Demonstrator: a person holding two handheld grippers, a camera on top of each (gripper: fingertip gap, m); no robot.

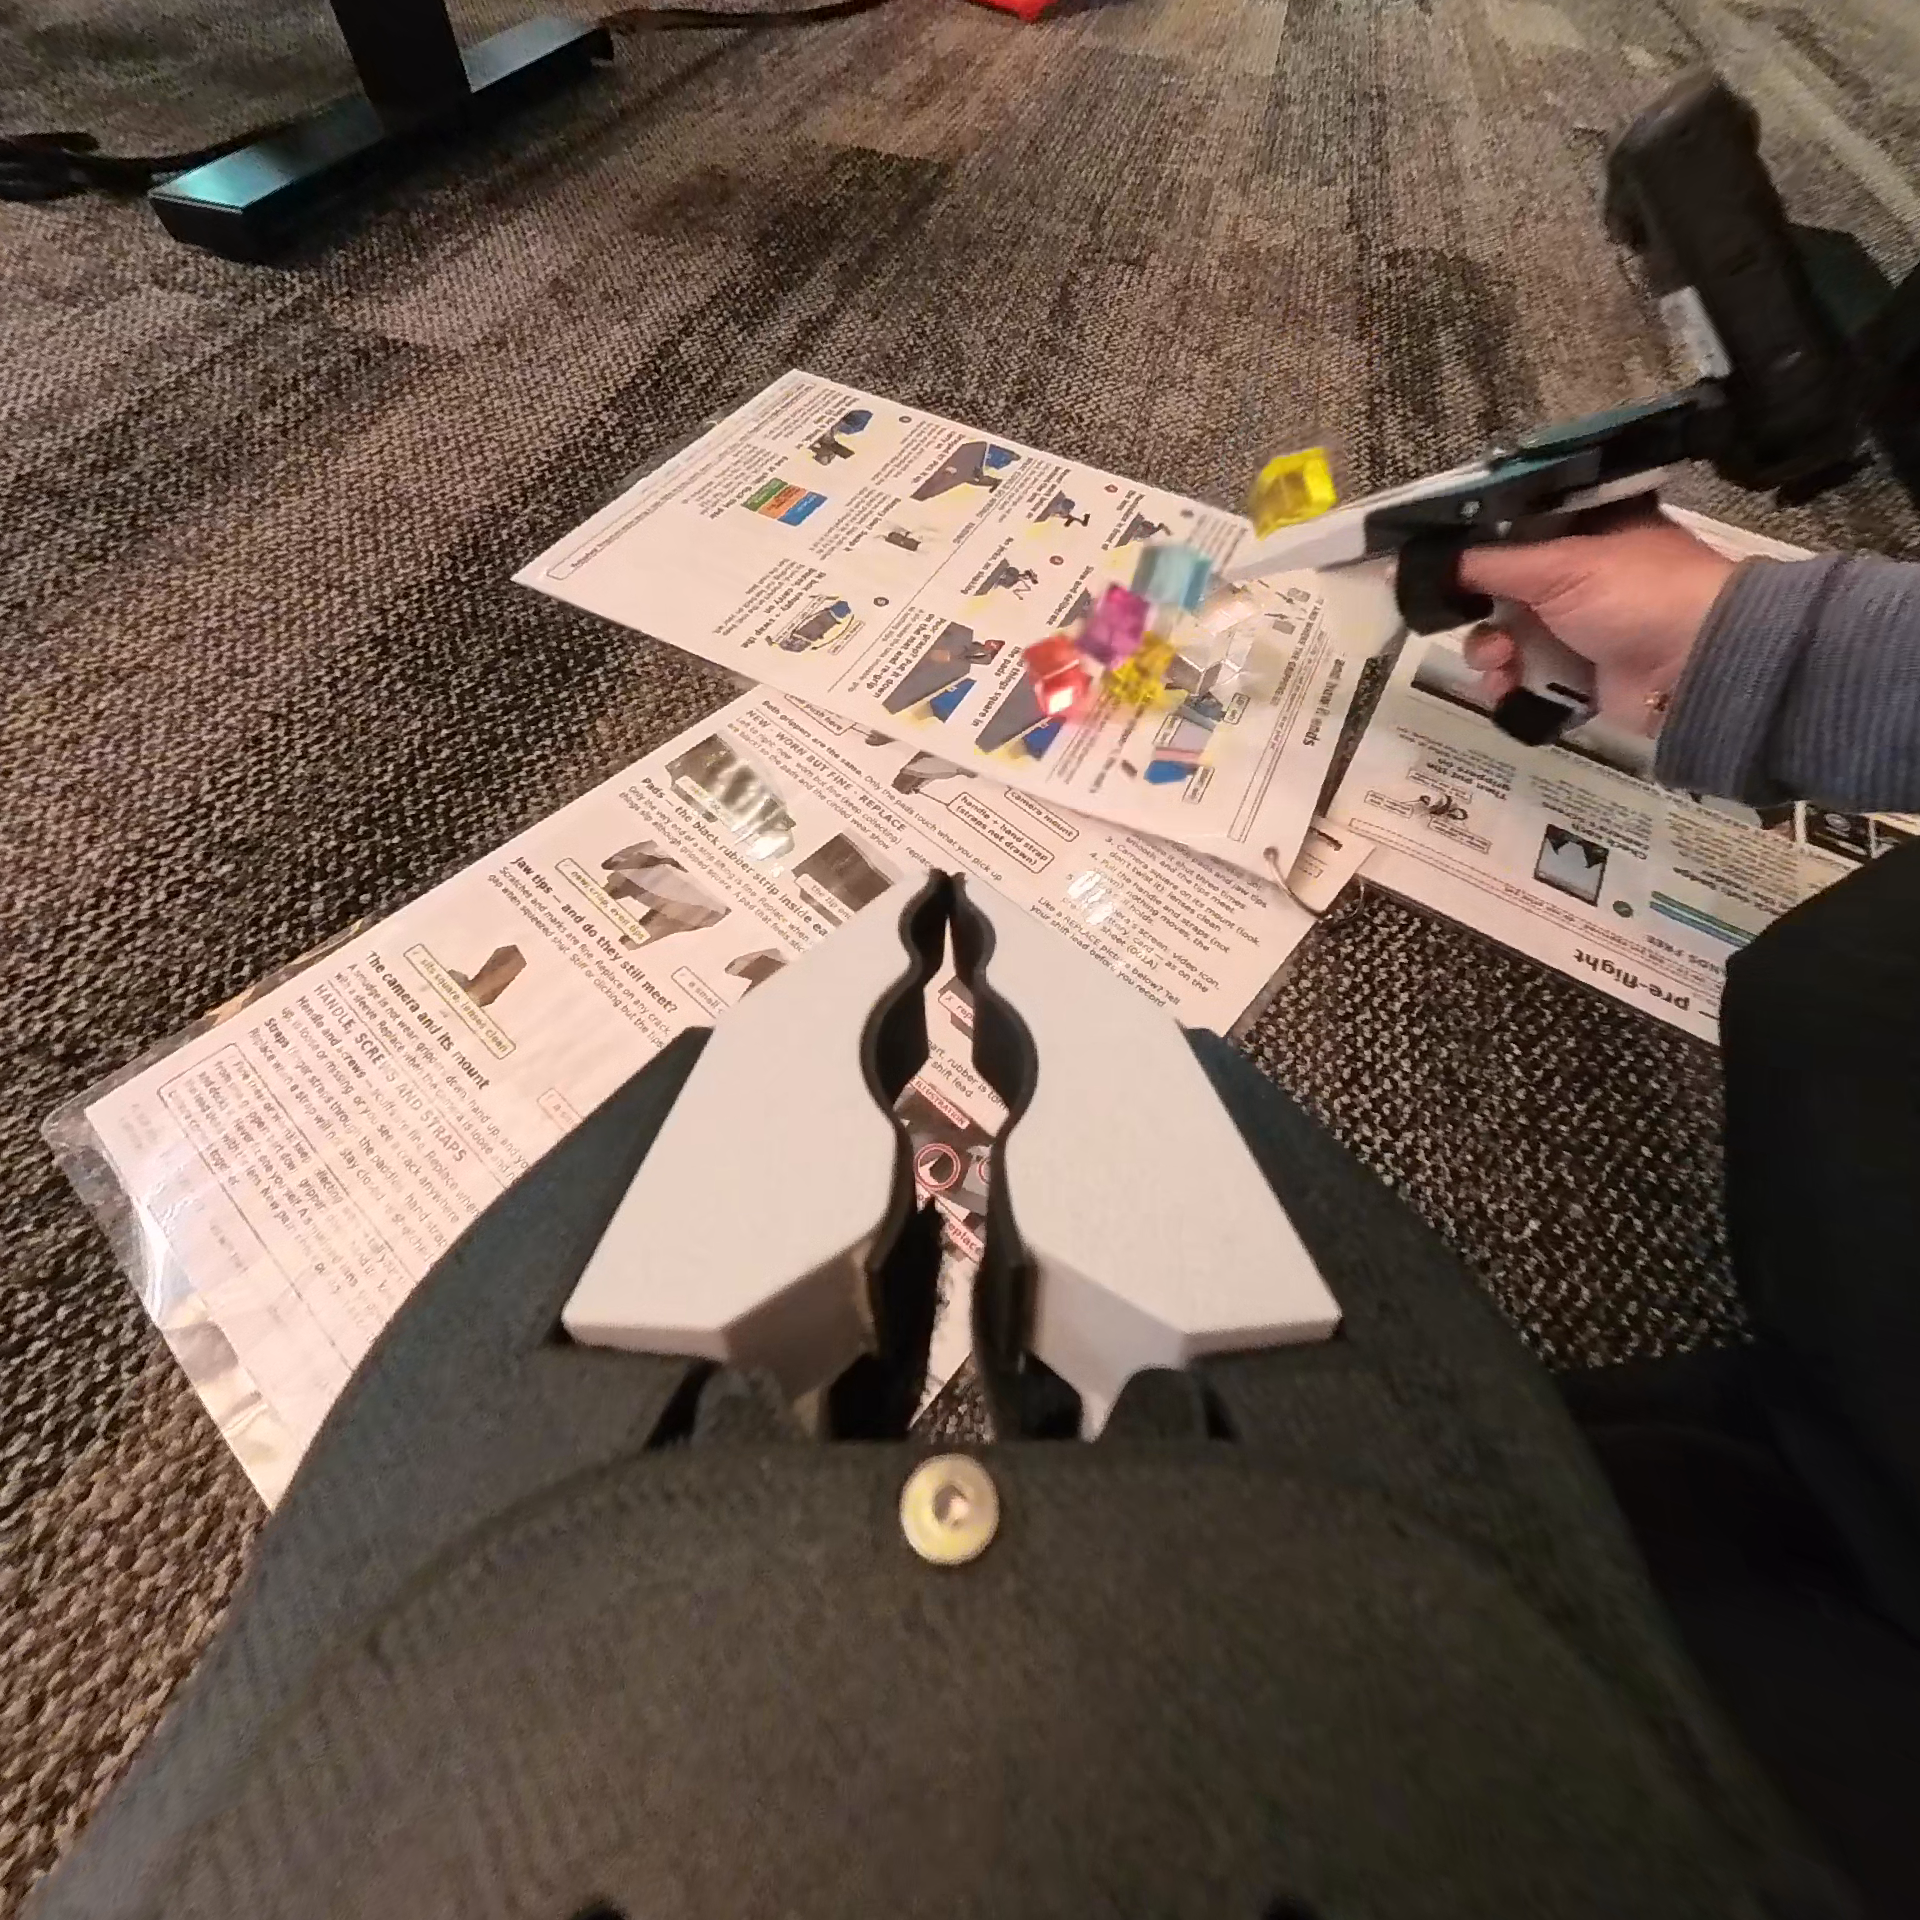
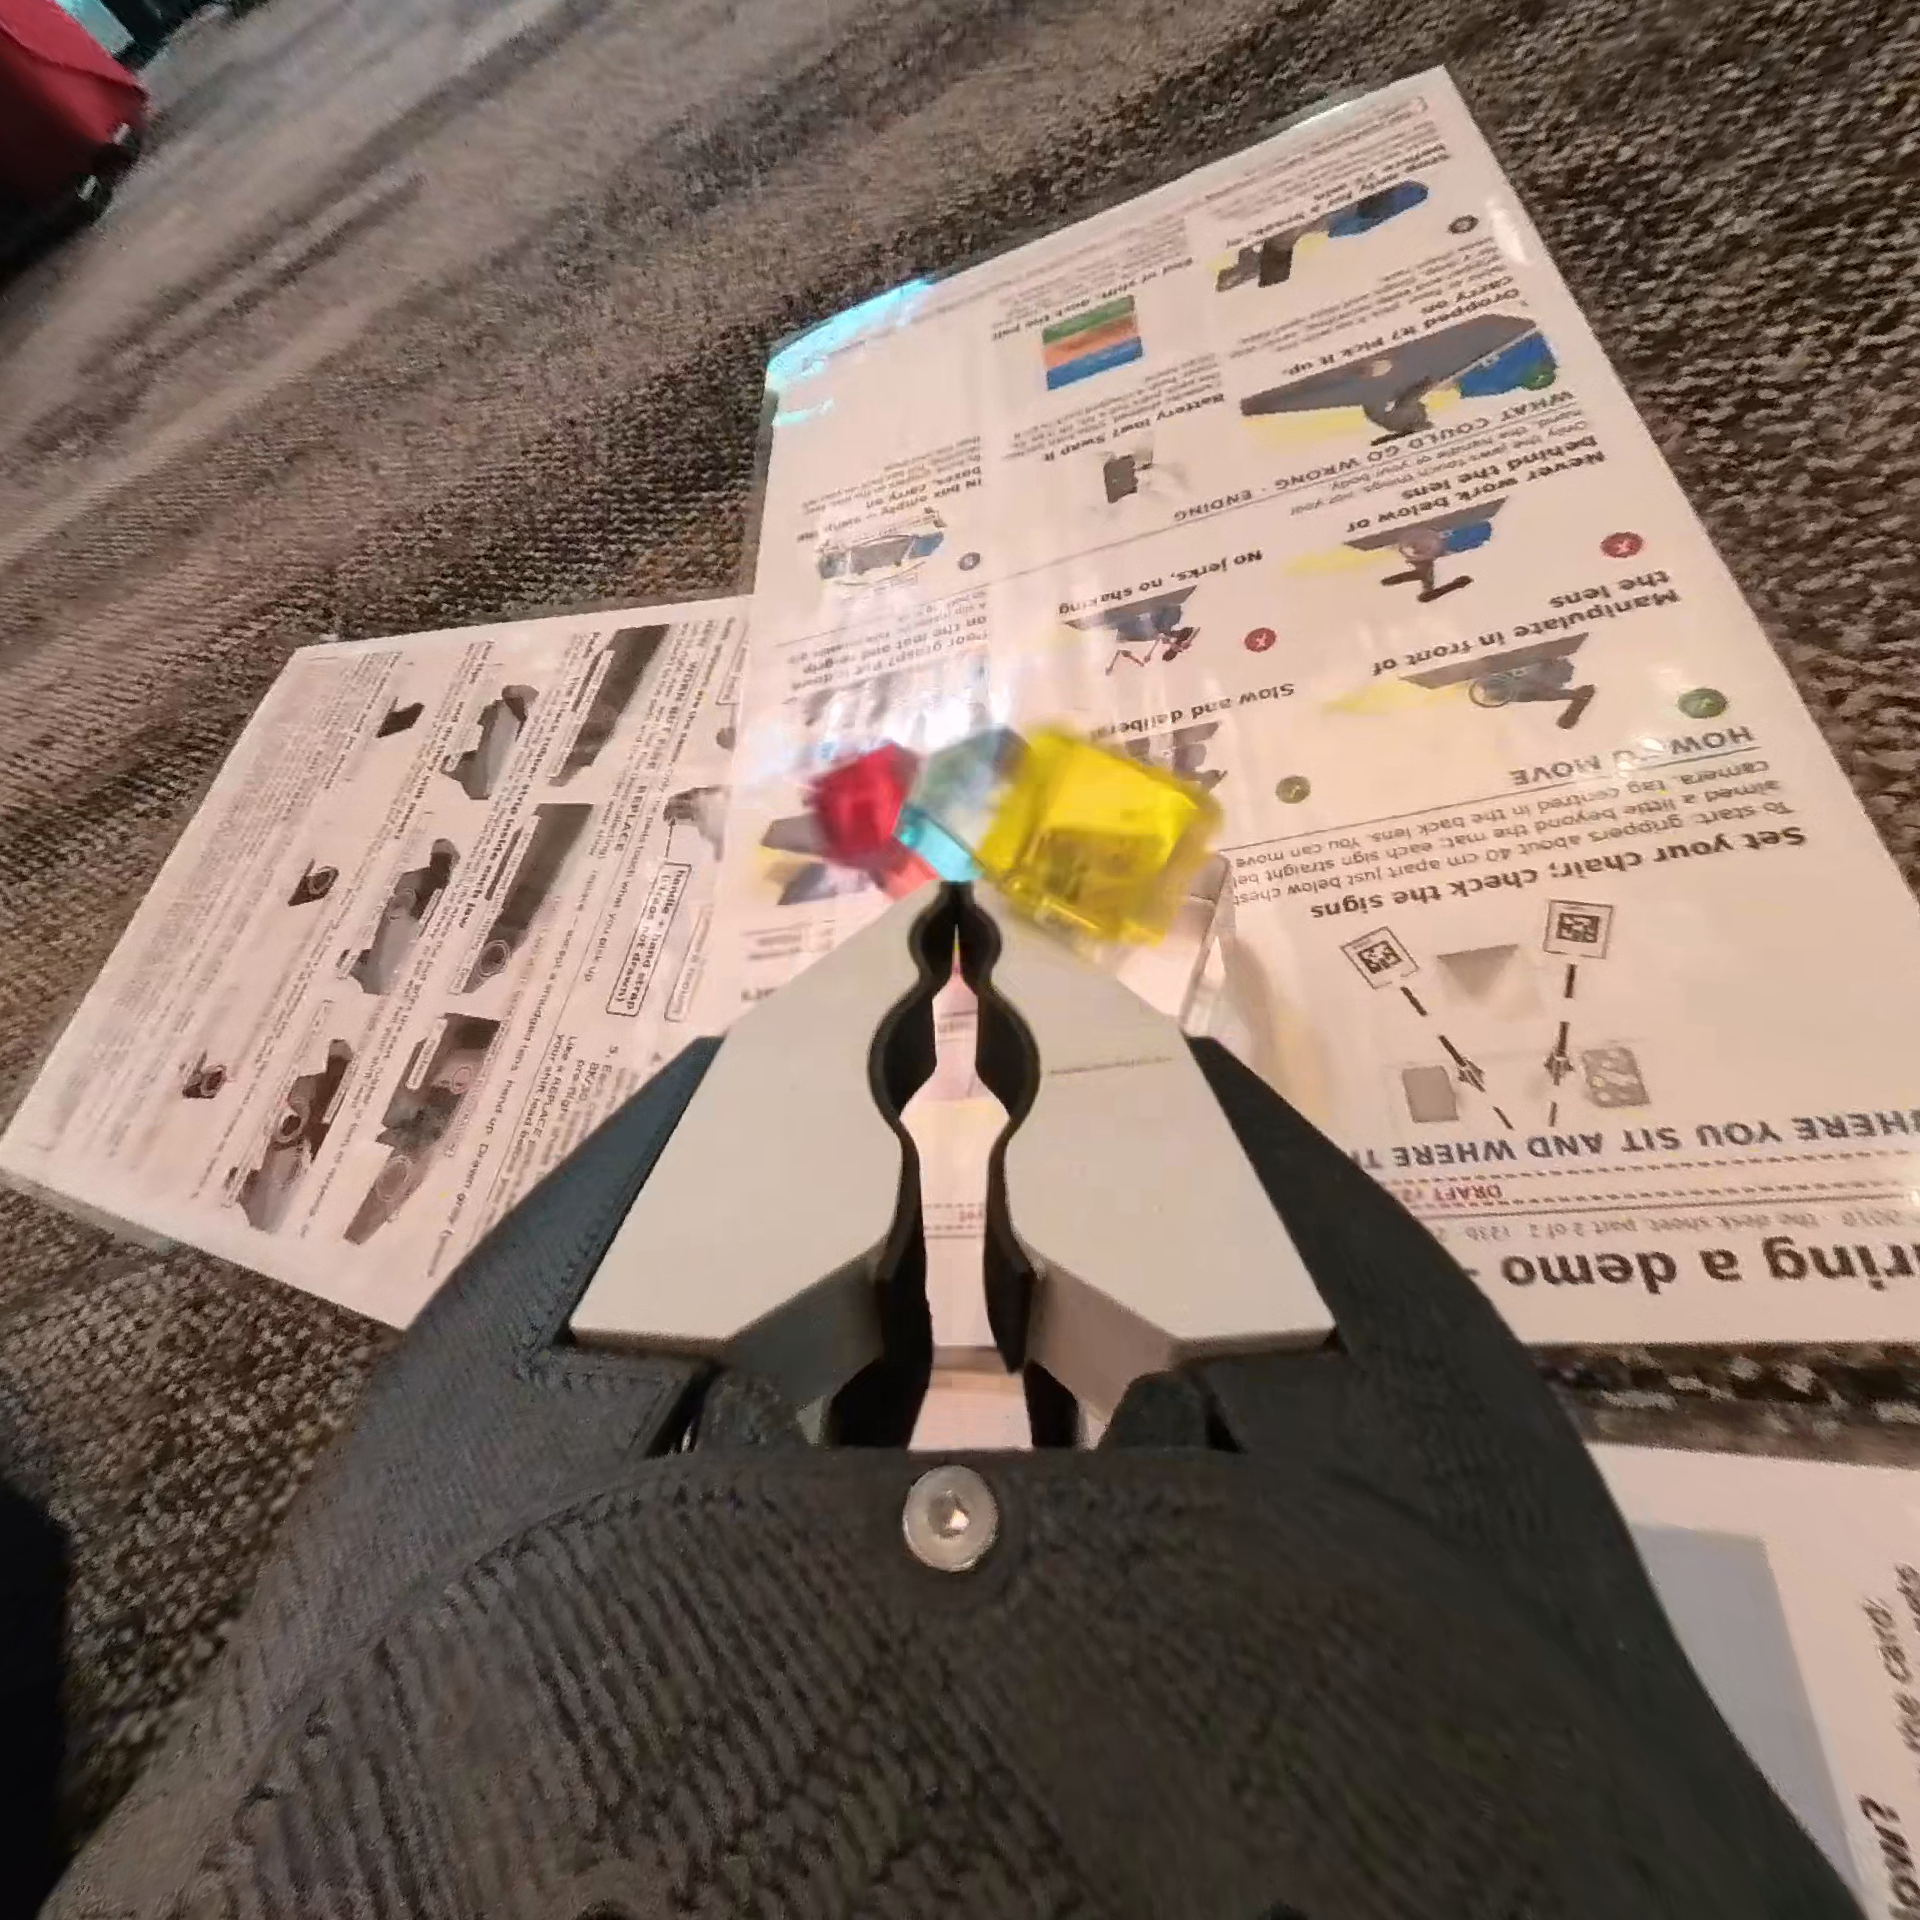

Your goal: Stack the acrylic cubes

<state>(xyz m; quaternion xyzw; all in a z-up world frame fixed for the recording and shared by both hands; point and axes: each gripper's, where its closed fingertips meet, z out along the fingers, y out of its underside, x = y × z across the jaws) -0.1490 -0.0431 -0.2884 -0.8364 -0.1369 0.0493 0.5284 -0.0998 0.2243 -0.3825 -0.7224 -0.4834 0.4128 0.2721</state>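
Note:
My left gripper (image 1: 948, 883) is shut with nothing between its pads, and it hovers over a laminated printed sheet (image 1: 436, 1060) on the carpet. My right gripper (image 2: 951, 902) is shut too, and its pads meet at the tips with nothing between them. Just beyond its tips, blurred translucent cubes hang over another laminated sheet (image 2: 1351, 582): a yellow cube (image 2: 1091, 831), a light blue one (image 2: 951, 810) and a red one (image 2: 862, 821). In the left wrist view a hand (image 1: 1558, 623) holds the right gripper (image 1: 1236, 566) by a blurred cluster of coloured cubes (image 1: 1112, 644), with one yellow cube (image 1: 1291, 490) above its fingers.
Grey patterned carpet (image 1: 312, 520) lies all around. A black table foot (image 1: 343, 177) stands at the far left. A third printed sheet (image 1: 1558, 852) lies to the right, with a metal ring (image 1: 1299, 883) beside it. A dark-clothed leg (image 1: 1818, 1143) is at the right. A clear block (image 2: 1205, 966) sits by the right fingers. Tip to tip, the grippers are about 30 cm apart.

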